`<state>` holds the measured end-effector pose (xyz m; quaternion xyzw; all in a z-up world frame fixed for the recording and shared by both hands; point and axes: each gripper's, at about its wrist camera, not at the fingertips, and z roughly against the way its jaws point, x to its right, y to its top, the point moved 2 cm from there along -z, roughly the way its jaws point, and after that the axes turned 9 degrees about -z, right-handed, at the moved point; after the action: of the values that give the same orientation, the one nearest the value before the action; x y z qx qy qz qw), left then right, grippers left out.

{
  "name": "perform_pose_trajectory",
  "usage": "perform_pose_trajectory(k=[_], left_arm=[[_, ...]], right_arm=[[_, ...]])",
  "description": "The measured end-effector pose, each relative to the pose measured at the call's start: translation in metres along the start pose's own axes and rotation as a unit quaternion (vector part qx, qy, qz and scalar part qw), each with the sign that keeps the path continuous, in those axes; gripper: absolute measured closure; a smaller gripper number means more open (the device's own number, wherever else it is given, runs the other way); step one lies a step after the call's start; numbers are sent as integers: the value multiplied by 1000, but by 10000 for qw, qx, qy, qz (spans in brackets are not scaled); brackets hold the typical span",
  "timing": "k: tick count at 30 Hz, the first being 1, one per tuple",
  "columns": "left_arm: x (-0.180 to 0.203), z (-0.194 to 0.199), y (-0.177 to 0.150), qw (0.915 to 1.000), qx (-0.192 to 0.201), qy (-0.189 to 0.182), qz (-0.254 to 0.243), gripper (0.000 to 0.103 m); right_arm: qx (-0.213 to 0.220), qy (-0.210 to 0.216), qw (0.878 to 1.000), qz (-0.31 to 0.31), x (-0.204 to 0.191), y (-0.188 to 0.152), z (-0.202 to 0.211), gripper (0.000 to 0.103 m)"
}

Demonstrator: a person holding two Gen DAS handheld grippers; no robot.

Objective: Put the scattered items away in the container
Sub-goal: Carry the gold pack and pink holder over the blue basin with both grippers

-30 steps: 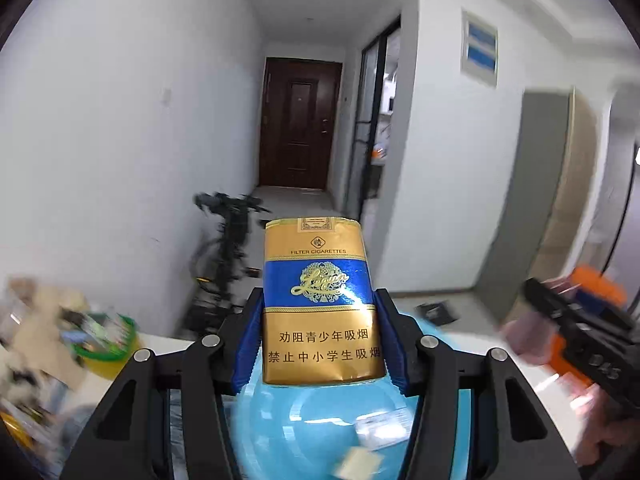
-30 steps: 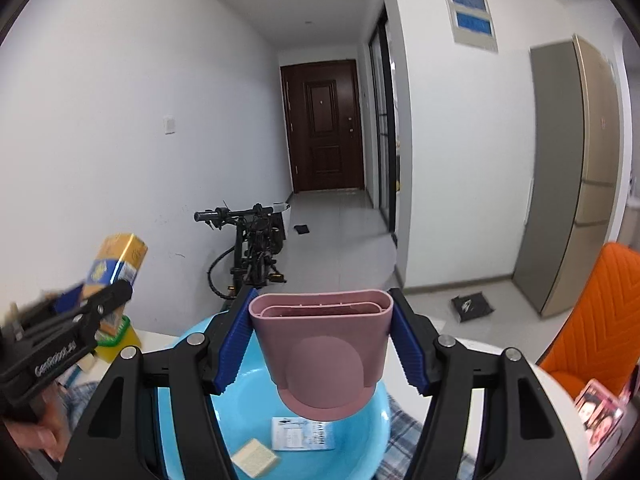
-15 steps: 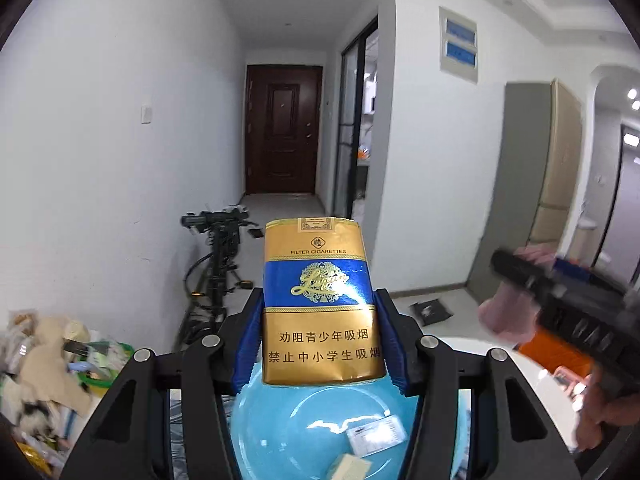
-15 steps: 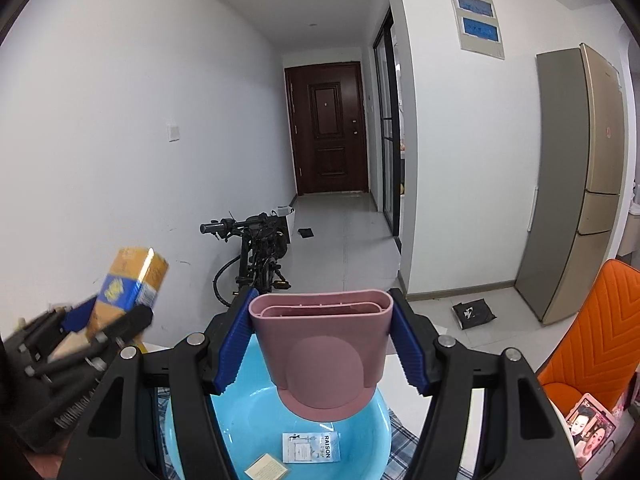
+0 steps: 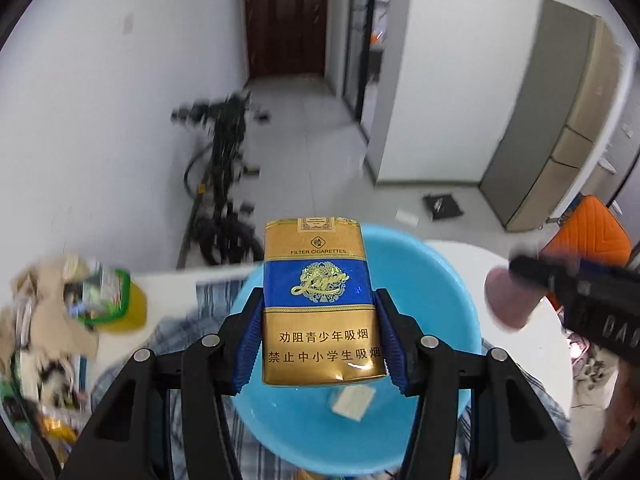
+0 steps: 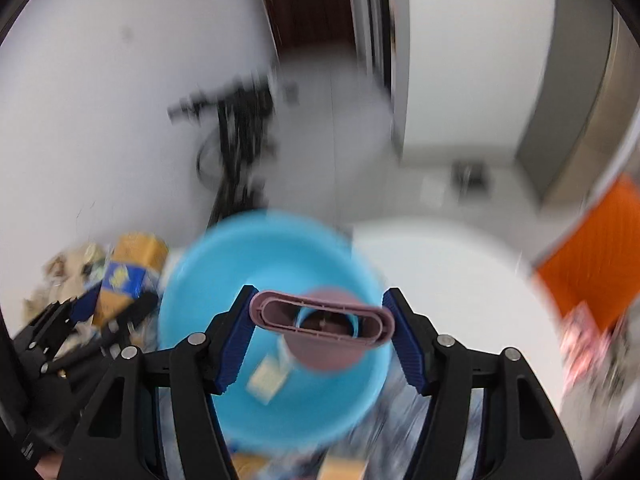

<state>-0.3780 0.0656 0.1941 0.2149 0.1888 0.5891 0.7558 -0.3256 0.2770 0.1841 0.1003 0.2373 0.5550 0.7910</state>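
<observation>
The left gripper pinches a cigarette pack above the blue basin. The right gripper, at the basin's 3 o'clock, clamps a pink holder.

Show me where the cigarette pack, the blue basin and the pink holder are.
cigarette pack [image 5: 322, 304]: left wrist view, blue band on its front.
blue basin [image 5: 440, 280]: left wrist view, inner wall.
pink holder [image 6: 320, 314]: right wrist view, its open rim.
</observation>
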Motion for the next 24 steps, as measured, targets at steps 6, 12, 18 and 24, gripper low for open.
perform_pose_trajectory(k=[6,12,18,24], left_arm=[[0,13,17,9999,-93,-5,116,48],[-3,16,25,9998,-150,-38,123,48],[1,-12,16,9993,-331,-137,137,48],[4,-54,5,9980,-583,-240,110,48]], right_arm=[[219,-203,9993,234,0,6,26,41],[275,-197,9989,336,-17,16,48,41],[320,2,9989,346,-19,17,42,41],[-152,19,9997,204,-12,10,-13,41]])
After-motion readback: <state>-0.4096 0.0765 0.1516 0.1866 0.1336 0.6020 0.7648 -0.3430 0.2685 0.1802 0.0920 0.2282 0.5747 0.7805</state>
